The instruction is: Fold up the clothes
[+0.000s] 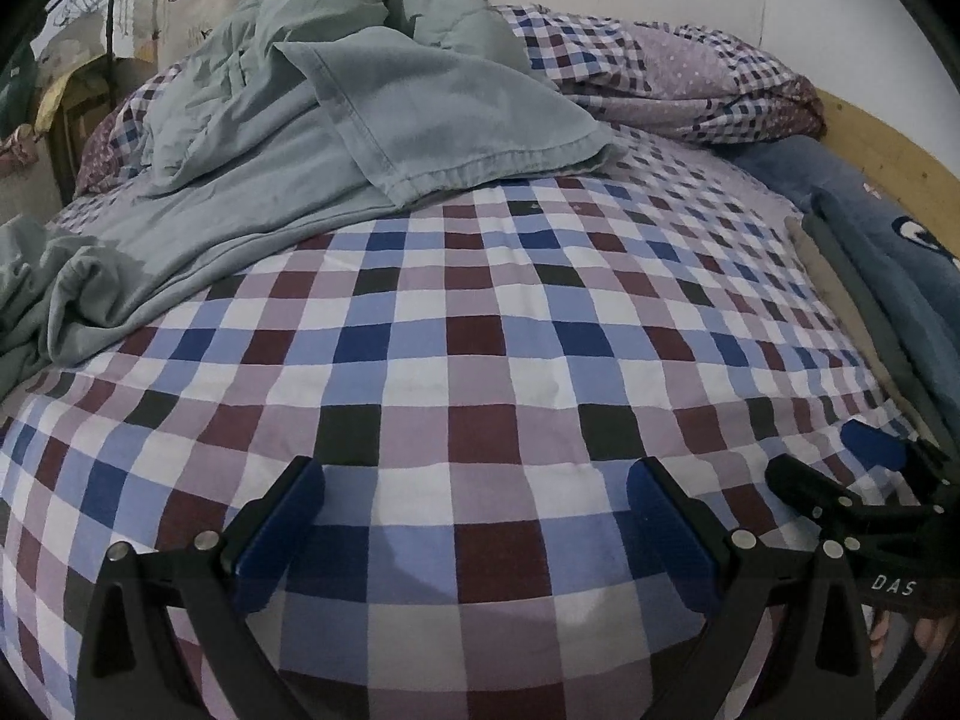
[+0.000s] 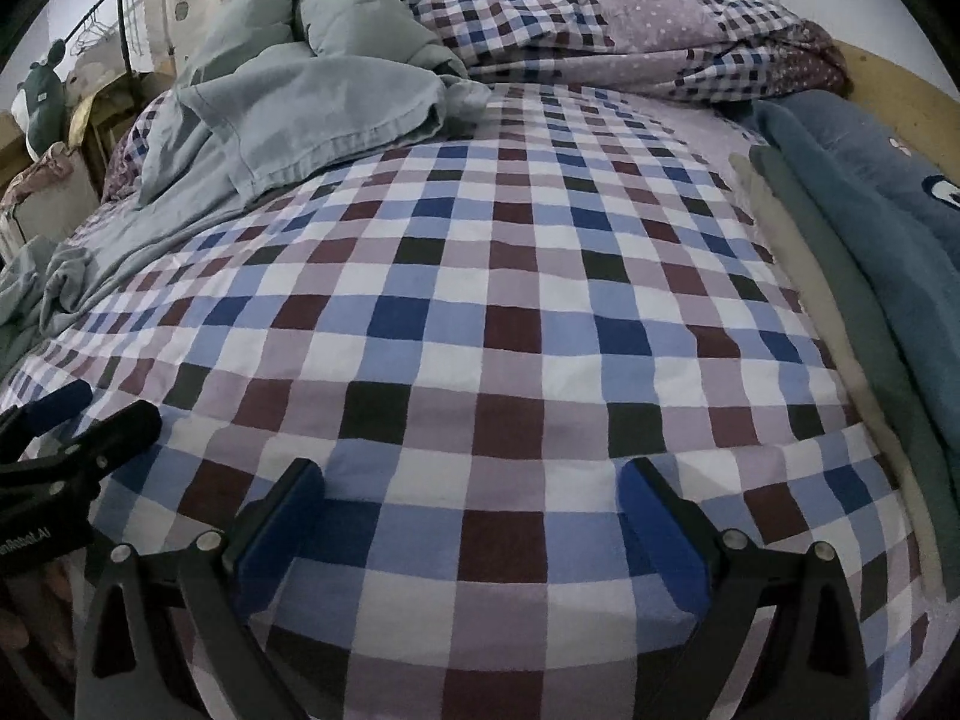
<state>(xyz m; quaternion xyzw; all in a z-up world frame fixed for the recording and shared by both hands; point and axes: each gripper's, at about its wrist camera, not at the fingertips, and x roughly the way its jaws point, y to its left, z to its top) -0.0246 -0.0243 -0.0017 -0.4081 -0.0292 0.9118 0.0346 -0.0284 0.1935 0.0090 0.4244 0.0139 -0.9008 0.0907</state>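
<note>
You are holding the left gripper (image 1: 474,480) low over the checked bedsheet (image 1: 480,324), its blue-padded fingers (image 1: 282,516) spread wide with nothing between them. Your right gripper (image 2: 468,480) is hovering the same way, jaws apart and empty above the sheet. Each tool is showing in the other's view: the right one (image 1: 864,468) is sitting just beside the left at the near edge of the bed, and its jaws are also looking parted there.

The clothes you are after are lying well ahead and to the left: a pale grey-green garment (image 1: 336,138) is sprawling in a rumpled heap across the far left part of the bed, one hemmed flap (image 1: 456,120) folded over on top and a bunched end (image 1: 54,282) trailing toward the left edge. Bare sheet is lying between your grippers and that heap.

Behind the garment a checked and dotted quilt (image 1: 678,72) is piling up against the wall. Along the right side, a blue blanket (image 2: 870,204) with a small white motif is lying beside grey and cream folded layers (image 2: 828,300), against the wooden bed frame (image 2: 900,96). At far left, a clothes rack with hangers (image 2: 102,18) and a plush toy (image 2: 42,102) are standing off the bed.
</note>
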